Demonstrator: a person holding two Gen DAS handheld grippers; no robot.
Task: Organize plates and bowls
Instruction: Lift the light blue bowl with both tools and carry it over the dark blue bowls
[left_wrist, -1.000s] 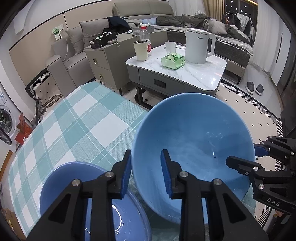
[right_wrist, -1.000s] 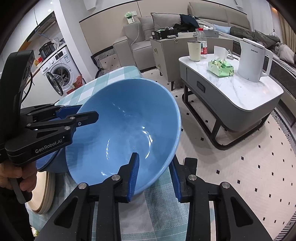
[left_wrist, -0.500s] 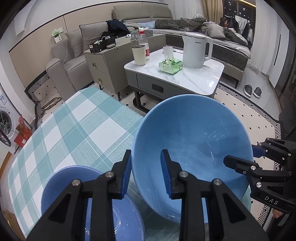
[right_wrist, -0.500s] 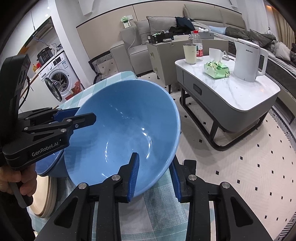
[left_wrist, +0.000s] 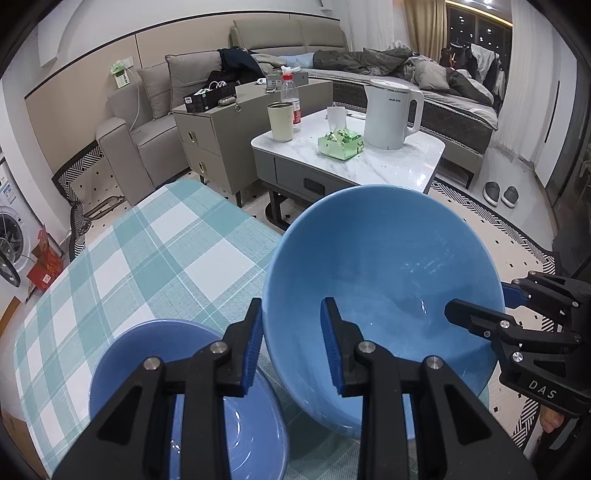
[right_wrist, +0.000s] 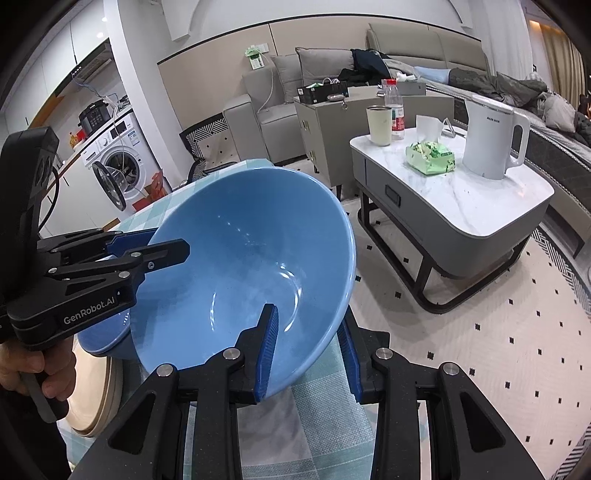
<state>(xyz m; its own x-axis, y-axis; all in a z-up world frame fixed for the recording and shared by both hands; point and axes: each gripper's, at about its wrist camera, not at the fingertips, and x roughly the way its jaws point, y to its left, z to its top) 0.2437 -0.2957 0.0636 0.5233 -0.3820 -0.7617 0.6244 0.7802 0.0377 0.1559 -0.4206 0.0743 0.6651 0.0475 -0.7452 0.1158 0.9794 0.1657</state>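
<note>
A large light-blue bowl (left_wrist: 384, 280) is held in the air, tilted, above the checked table (left_wrist: 147, 266). My left gripper (left_wrist: 291, 347) is shut on its near rim. My right gripper (right_wrist: 306, 350) is shut on the opposite rim of the same bowl (right_wrist: 251, 266). A darker blue bowl (left_wrist: 236, 428) sits on the table below and left of the left gripper; it also shows in the right wrist view (right_wrist: 107, 336), under the held bowl. A beige plate (right_wrist: 96, 398) lies at the table's edge beneath that bowl.
A marble coffee table (left_wrist: 391, 162) with a white kettle (left_wrist: 388, 110), a cup and a tissue pack stands just past the table. A grey cabinet (left_wrist: 214, 144) and sofa sit behind. A washing machine (right_wrist: 122, 166) is at the left.
Both grippers have lifted the large bowl a little higher over the table, still gripping its rims. The darker bowl has stayed on the table.
</note>
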